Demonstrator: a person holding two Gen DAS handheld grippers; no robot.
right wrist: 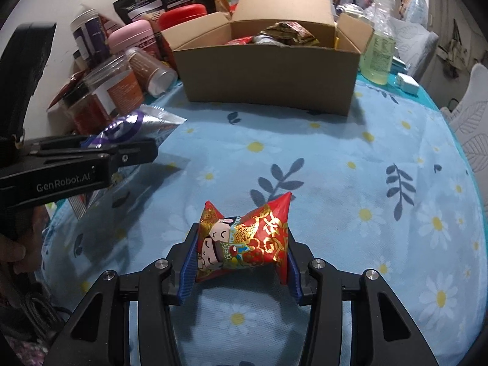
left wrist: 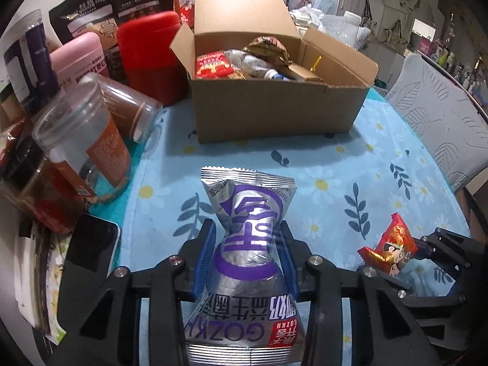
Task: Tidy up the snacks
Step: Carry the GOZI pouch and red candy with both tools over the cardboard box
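My left gripper (left wrist: 247, 238) is shut on a silver and purple snack packet (left wrist: 248, 213), pinched at its middle, above the blue flowered tablecloth. My right gripper (right wrist: 241, 241) is shut on a red and gold snack packet (right wrist: 247, 238); it also shows in the left wrist view (left wrist: 389, 247) at the right. The left gripper with the silver packet (right wrist: 137, 125) shows at the left of the right wrist view. An open cardboard box (left wrist: 274, 109) holding several snacks stands at the back of the table; it also shows in the right wrist view (right wrist: 268, 73).
Jars and canisters crowd the left: a clear jar (left wrist: 82, 140), a pink canister (left wrist: 79, 58), a red canister (left wrist: 149, 55). A black phone (left wrist: 91, 244) lies at the left edge. A bottle of yellow liquid (right wrist: 378, 45) stands right of the box. A grey chair (left wrist: 439, 116) stands beside the table.
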